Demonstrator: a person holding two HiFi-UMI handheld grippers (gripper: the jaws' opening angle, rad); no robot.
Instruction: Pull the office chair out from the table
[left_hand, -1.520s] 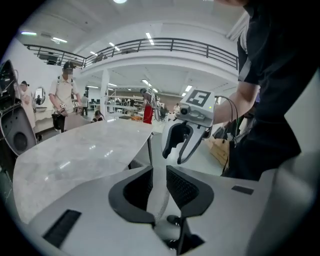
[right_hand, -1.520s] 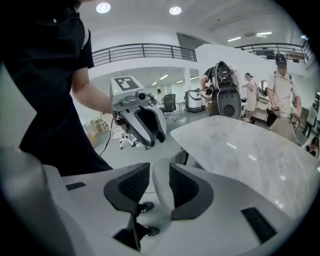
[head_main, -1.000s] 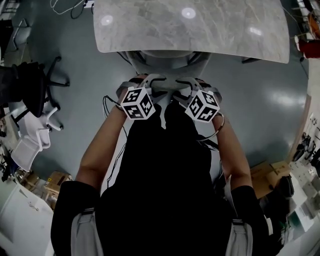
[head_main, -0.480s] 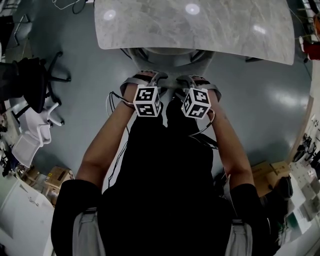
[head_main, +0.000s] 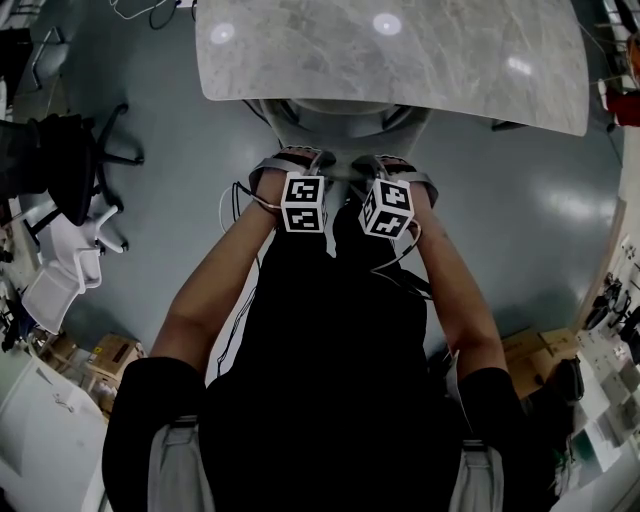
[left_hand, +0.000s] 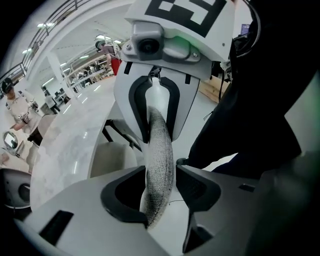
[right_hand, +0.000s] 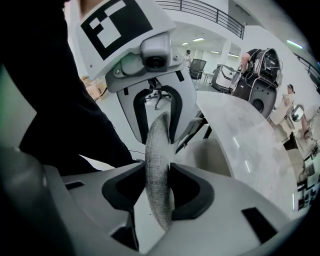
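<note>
Step in hand: taking hold of the chair (head_main: 335, 118). The pull has not begun. The chair sits tucked under the near edge of the desk (head_main: 400, 50), with the seat mostly hidden beneath the top. Only the back rim (left_hand: 159, 145) and part of the shell show.

Left gripper (left_hand: 161, 172): the jaws sit astride the grey mesh rim, narrowed to its thickness. The pads meet the fabric on both sides as far as I can see, with little squeeze evident.

Right gripper (right_hand: 157, 175): the jaws have just been closing with the rim between them. The pads press it from both sides and the fabric is slightly pinched.

Each gripper shows in the other's view, just along the same rim. The two grips therefore sit side by side near the middle of the back.

Pose: both grippers point steeply down onto the top of the back. The left forearm (head_main: 215, 280) and right forearm (head_main: 455, 290) run forward from the body and converge at the rim, wrists close together.

Next move (judgement): check that both grips are firm. Then draw both hands back toward the body together and level, so the chair rolls out over the floor (head_main: 530, 200) without swivelling. An uneven pull would likely turn the seat. The thin, soft rim may slip under a light grip.
</note>
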